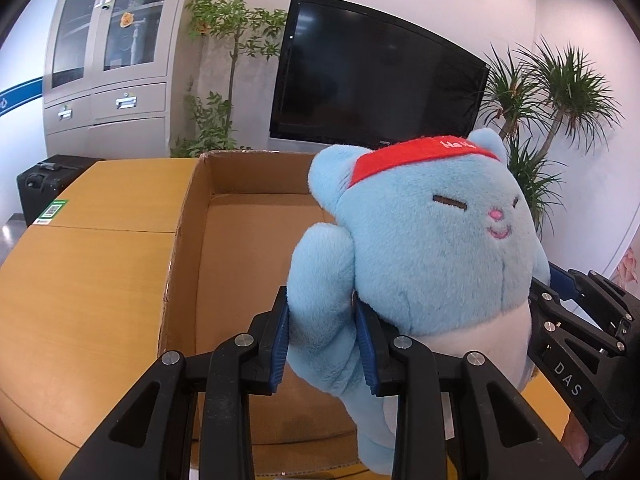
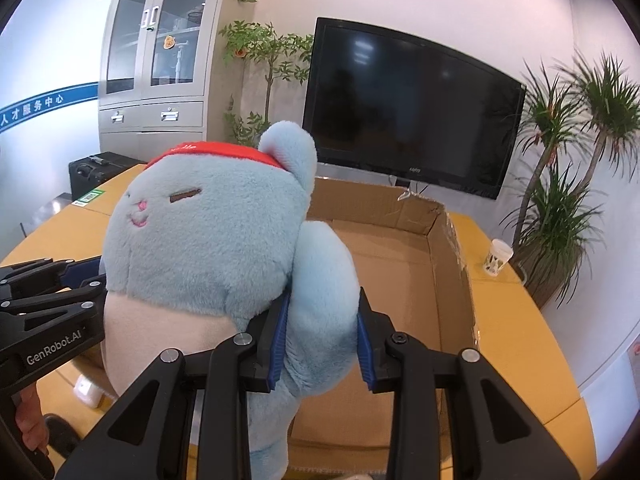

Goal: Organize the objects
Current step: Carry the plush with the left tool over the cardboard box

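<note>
Grippers both clench the blue plush cat (image 1: pixel 432 248), one on each arm. At the bottom centre of the left wrist view, the left gripper (image 1: pixel 322 344) squeezes one plush arm; at the bottom centre of the right wrist view, the right gripper (image 2: pixel 322 340) squeezes the other. The cat hangs upright between them, above the near edge of the open cardboard box (image 1: pixel 188 220). I judge the box lies ahead and below, about equally near to both hands.
</note>
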